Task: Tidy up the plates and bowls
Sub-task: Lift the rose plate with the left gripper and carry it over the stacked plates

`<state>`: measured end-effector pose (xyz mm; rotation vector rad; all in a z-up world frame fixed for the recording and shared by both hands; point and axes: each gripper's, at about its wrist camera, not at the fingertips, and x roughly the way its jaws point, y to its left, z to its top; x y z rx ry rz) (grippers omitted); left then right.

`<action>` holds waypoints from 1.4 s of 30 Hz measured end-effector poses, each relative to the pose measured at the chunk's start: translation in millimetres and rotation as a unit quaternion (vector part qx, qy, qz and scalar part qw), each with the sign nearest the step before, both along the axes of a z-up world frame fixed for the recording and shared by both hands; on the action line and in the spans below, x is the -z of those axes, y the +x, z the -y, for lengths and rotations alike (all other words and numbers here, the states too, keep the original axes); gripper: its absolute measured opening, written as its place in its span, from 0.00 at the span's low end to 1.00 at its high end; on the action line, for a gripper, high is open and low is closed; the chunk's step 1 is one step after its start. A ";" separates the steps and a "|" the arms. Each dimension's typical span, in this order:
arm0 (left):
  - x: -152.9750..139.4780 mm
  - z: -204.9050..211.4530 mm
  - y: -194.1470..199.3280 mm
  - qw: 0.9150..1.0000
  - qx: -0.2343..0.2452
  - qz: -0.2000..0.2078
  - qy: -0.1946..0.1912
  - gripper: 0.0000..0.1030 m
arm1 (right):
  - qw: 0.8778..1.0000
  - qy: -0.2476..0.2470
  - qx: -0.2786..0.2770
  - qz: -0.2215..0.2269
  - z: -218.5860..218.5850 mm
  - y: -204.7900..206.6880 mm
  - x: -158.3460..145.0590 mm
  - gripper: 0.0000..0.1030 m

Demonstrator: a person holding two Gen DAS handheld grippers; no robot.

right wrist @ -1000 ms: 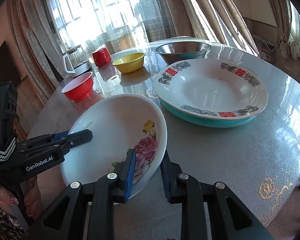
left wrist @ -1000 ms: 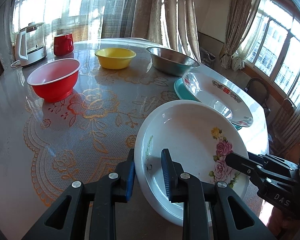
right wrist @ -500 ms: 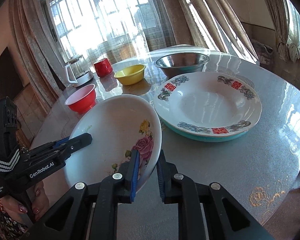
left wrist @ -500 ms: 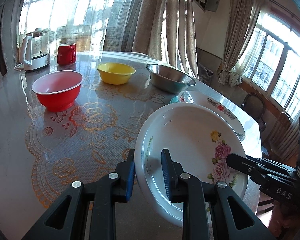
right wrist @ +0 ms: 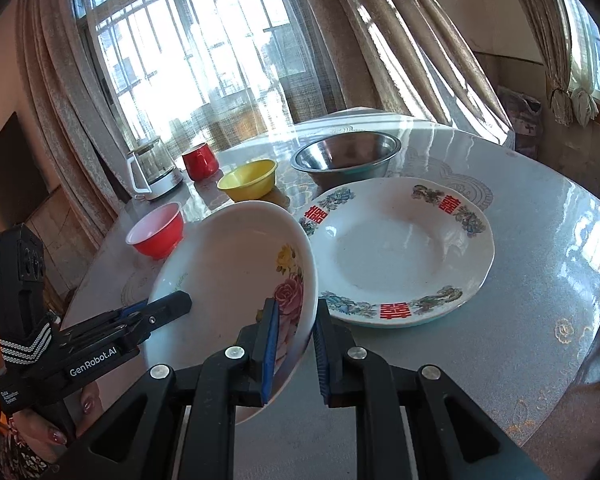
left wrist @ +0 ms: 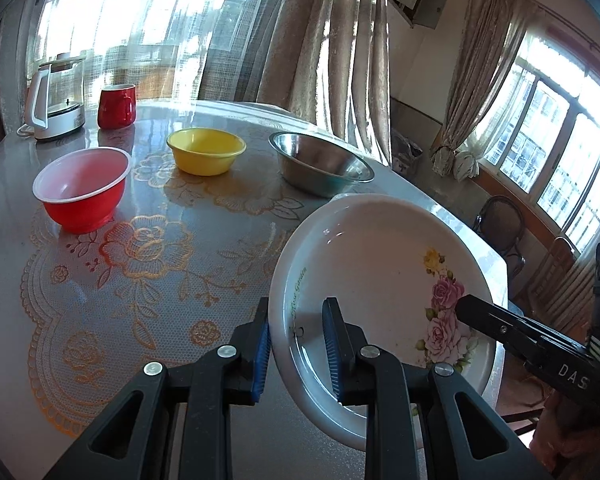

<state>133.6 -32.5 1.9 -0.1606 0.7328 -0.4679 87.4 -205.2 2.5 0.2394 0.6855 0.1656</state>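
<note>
Left wrist view: rose plate [left wrist: 380,280] is held tilted above the tabletop [left wrist: 100,280], near right.
Left gripper [left wrist: 296,344]: jaws pinch its near rim.
Right gripper [right wrist: 296,340]: jaws clamp the opposite rim.
Handling: judged stiff, glazed, slippery, breakable; best gripped at the rim.
Likely destination: patterned plate [right wrist: 400,248], far right.

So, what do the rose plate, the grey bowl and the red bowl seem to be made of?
Rose plate: probably glazed ceramic; glossy white with a printed flower, though melamine could look alike. Grey bowl: metal, likely stainless steel; a thin rim and mirror-like reflections. Red bowl: likely plastic; a thin wall, red outside, pale matte inside.
</note>
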 end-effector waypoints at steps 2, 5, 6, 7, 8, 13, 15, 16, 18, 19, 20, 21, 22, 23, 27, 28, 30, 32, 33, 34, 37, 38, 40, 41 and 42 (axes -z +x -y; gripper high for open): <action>-5.1 10.5 3.2 1.000 0.007 0.005 0.007 0.23 | 1.000 0.010 0.007 -0.004 11.0 2.1 -0.5 0.16; -9.5 26.3 6.5 1.000 0.014 0.011 0.020 0.23 | 1.000 0.011 0.018 -0.005 23.8 3.9 -1.7 0.16; -10.4 29.7 7.8 1.000 0.017 0.010 0.021 0.23 | 1.000 0.014 0.021 -0.005 28.4 4.8 -2.1 0.16; -11.1 32.9 10.1 1.000 0.018 0.007 0.020 0.23 | 1.000 0.019 0.024 -0.005 32.7 5.1 -2.2 0.16; -11.3 35.5 12.2 1.000 0.020 0.004 0.018 0.23 | 0.999 0.023 0.026 -0.005 36.2 5.3 -2.7 0.16; -7.2 47.4 22.3 1.000 0.022 -0.017 0.013 0.24 | 0.999 0.027 0.032 0.004 48.6 5.4 -6.5 0.16; -5.6 51.1 25.6 0.999 0.022 -0.025 0.007 0.24 | 0.999 0.027 0.035 0.004 52.1 7.1 -7.6 0.16; -5.8 53.9 27.2 0.999 0.022 -0.029 0.008 0.24 | 0.999 0.027 0.036 0.004 54.5 8.3 -7.5 0.16; -5.4 58.9 29.3 0.999 0.021 -0.031 0.012 0.24 | 0.999 0.030 0.037 0.001 58.4 10.7 -6.6 0.16; -5.6 61.5 29.9 0.999 0.020 -0.032 0.016 0.24 | 0.999 0.033 0.037 0.000 60.6 12.1 -6.1 0.16; -5.7 64.3 31.0 0.999 0.020 -0.032 0.019 0.24 | 0.999 0.035 0.037 -0.002 62.6 13.6 -5.2 0.16; -5.7 66.2 31.8 0.999 0.021 -0.032 0.023 0.24 | 0.999 0.035 0.037 -0.005 64.5 15.8 -4.3 0.16; -6.1 68.8 32.7 0.999 0.021 -0.032 0.026 0.24 | 0.999 0.037 0.038 -0.008 66.5 17.1 -3.6 0.16; -6.5 71.7 33.5 0.999 0.022 -0.033 0.029 0.24 | 0.998 0.038 0.039 -0.009 68.6 18.7 -3.2 0.16; -7.8 82.8 36.2 0.998 0.028 -0.031 0.045 0.24 | 0.998 0.042 0.046 -0.015 78.3 26.3 -1.4 0.16; -7.5 85.6 37.0 0.998 0.030 -0.031 0.050 0.24 | 0.998 0.044 0.048 -0.018 80.7 28.7 -0.5 0.16; -6.0 89.4 39.3 0.997 0.031 -0.031 0.056 0.24 | 0.997 0.050 0.052 -0.023 86.4 32.4 1.8 0.16; -3.9 92.2 42.4 0.997 0.029 -0.037 0.059 0.23 | 0.996 0.057 0.054 -0.029 90.9 36.3 4.5 0.16; -3.0 93.6 43.9 0.997 0.030 -0.040 0.060 0.23 | 0.996 0.062 0.055 -0.033 92.8 37.1 6.6 0.16; -1.9 95.3 46.2 0.997 0.030 -0.043 0.062 0.23 | 0.996 0.064 0.056 -0.036 93.6 38.4 8.3 0.16; 0.0 100.9 49.3 0.996 0.031 -0.043 0.074 0.23 | 0.995 0.069 0.060 -0.050 98.1 44.0 14.4 0.16; 0.1 102.8 49.5 0.995 0.032 -0.041 0.079 0.23 | 0.994 0.072 0.061 -0.054 99.4 45.6 16.5 0.16; 0.8 105.6 50.8 0.995 0.033 -0.041 0.086 0.23 | 0.993 0.078 0.065 -0.064 102.2 49.4 21.4 0.16; 1.2 106.4 51.5 0.995 0.033 -0.042 0.088 0.23 | 0.992 0.080 0.066 -0.068 103.3 50.8 23.2 0.16; 1.5 107.0 52.2 0.995 0.033 -0.042 0.089 0.23 | 0.992 0.085 0.066 -0.070 104.4 51.9 24.6 0.17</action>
